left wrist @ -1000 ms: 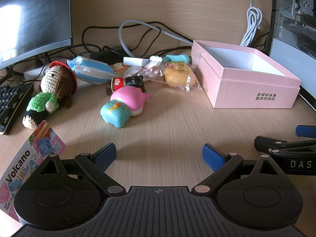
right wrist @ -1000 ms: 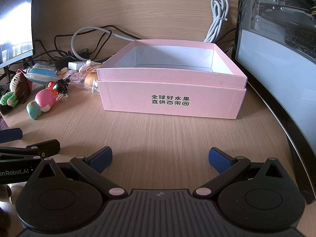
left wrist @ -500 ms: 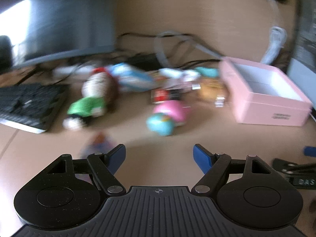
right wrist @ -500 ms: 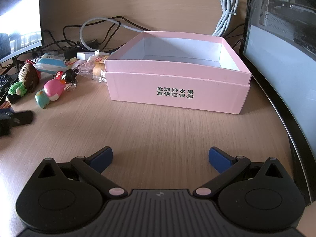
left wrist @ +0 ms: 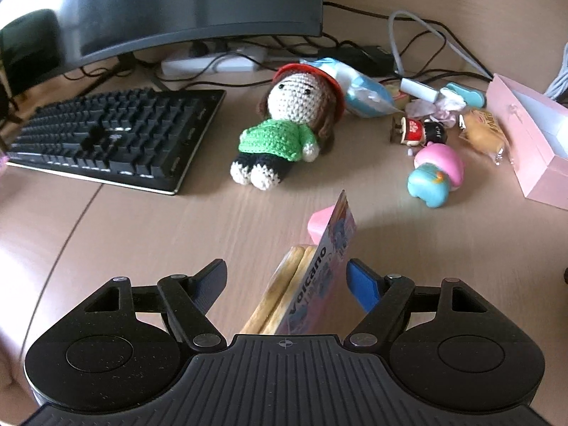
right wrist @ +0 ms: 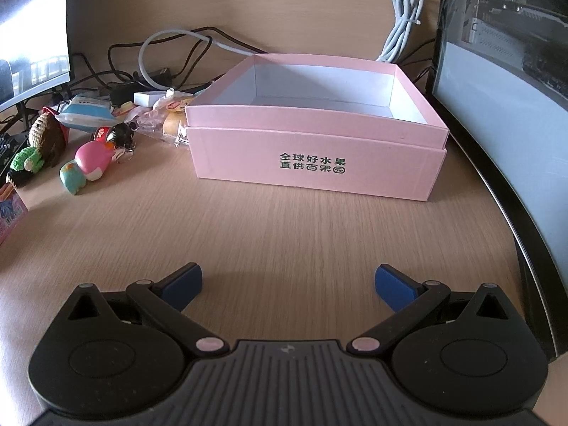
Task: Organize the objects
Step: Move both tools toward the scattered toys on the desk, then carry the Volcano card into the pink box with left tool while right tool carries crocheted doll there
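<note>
Blue-padded fingers (left wrist: 359, 284) of our left gripper (left wrist: 285, 282) stand wide apart around a flat pink "Volcano" snack packet (left wrist: 328, 269) with tan biscuit sticks showing. We cannot tell whether either pad touches it, and its near end is hidden behind the gripper body. Our right gripper (right wrist: 288, 284) is spread just as wide over bare wooden desk (right wrist: 284, 227), holding nothing. Ahead of it sits the open pink cardboard box (right wrist: 312, 163), its floor mostly hidden by the near wall. Left of the box lie a crocheted doll in a green sweater (left wrist: 284, 124), a pink-and-teal squishy toy (left wrist: 435, 174) and a clutter of small wrapped items too jumbled to identify. A black keyboard (left wrist: 113, 138) is cut off at the frame edge.
</note>
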Tool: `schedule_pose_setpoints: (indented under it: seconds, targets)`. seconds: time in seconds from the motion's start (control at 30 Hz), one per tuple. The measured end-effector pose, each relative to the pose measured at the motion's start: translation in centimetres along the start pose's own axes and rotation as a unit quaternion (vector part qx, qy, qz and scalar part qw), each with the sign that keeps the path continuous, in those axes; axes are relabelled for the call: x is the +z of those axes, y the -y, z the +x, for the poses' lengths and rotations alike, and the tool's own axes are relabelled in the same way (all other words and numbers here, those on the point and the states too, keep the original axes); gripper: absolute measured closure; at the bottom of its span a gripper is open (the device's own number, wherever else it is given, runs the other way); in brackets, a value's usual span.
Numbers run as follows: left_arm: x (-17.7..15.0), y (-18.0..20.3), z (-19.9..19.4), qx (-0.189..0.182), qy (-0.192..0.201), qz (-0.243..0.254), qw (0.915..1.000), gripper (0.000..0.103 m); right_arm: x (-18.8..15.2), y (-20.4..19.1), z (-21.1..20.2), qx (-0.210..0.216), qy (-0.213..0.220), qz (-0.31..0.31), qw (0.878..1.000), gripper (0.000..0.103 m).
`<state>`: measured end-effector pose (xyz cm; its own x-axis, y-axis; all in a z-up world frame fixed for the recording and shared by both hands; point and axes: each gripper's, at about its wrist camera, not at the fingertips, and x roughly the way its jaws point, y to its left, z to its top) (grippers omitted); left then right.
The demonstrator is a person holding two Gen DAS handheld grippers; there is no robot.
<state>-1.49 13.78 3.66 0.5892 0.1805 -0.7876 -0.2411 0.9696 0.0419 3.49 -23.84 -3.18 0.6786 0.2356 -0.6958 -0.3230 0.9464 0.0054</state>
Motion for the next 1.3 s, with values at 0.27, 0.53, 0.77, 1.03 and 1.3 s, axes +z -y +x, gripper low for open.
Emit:
schedule_pose_setpoints:
  seconds: [0.27, 0.53, 0.77, 1.03, 1.3]
  targets:
    - [0.4, -0.8, 1.3, -0.061, 0.005, 0.028, 0.9977, 0.069, 1.7, -2.0, -0.6, 0.031, -0.018, 0.001, 0.999, 0.000]
    - [1.0, -6.8, -1.4, -0.104, 0.021, -0.016, 0.9942, 0.077, 8.9, -14.1, -2.3, 0.151, 0.036, -0.051, 0.987, 0.000]
    - [0.3, -13.3, -3.4, -0.080, 0.010, -0.056, 0.9952, 0.077, 14.0, -25.8, 5.3, 0.188, -0.018, 0.019, 0.982, 0.000]
    - [-1.2, -17.2, -5.3, -0.062, 0.018, -0.094, 0.9935, 0.077, 14.3, -31.8, 11.3, 0.159, -0.067, -0.013, 0.985, 0.038]
    - [-0.9, -14.6, -5.1, -0.118, 0.000, -0.038, 0.9923, 0.077, 11.6, -28.5, 4.9, 0.218, -0.094, -0.065, 0.969, 0.041]
